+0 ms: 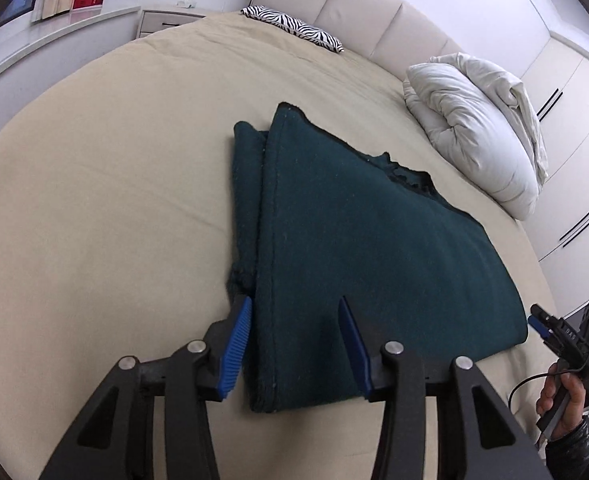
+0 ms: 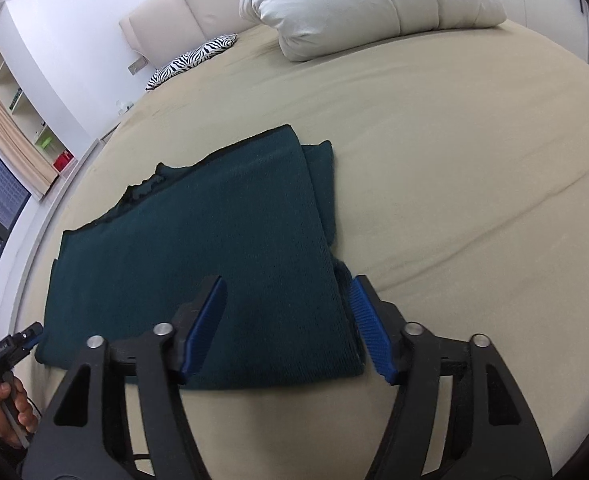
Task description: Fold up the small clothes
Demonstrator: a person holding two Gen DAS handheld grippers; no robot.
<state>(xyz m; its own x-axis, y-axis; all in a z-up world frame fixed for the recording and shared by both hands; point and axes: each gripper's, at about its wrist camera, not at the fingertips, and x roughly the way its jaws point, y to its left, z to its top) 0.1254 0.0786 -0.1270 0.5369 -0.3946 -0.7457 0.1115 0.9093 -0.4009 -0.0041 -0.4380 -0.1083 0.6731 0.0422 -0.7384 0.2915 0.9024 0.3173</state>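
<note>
A dark green garment (image 1: pixel 358 240), folded into a rough rectangle, lies flat on the beige bedsheet (image 1: pixel 94 200) near the near edge of the bed, with a narrower folded layer showing along one side. The left gripper (image 1: pixel 296 308) hangs above the garment's near left corner, its blue-padded fingers (image 1: pixel 236 344) parted to a moderate width, one to each side of the folded edge, nothing pressed between them. The right gripper (image 2: pixel 288 284) hangs above the near right corner, fingers (image 2: pixel 370 332) likewise apart and gripping nothing. A white duvet (image 1: pixel 474 128) is bundled at the far right by the headboard (image 1: pixel 354 0); a zebra-print pillow (image 1: pixel 294 26) lies at the far left.
</note>
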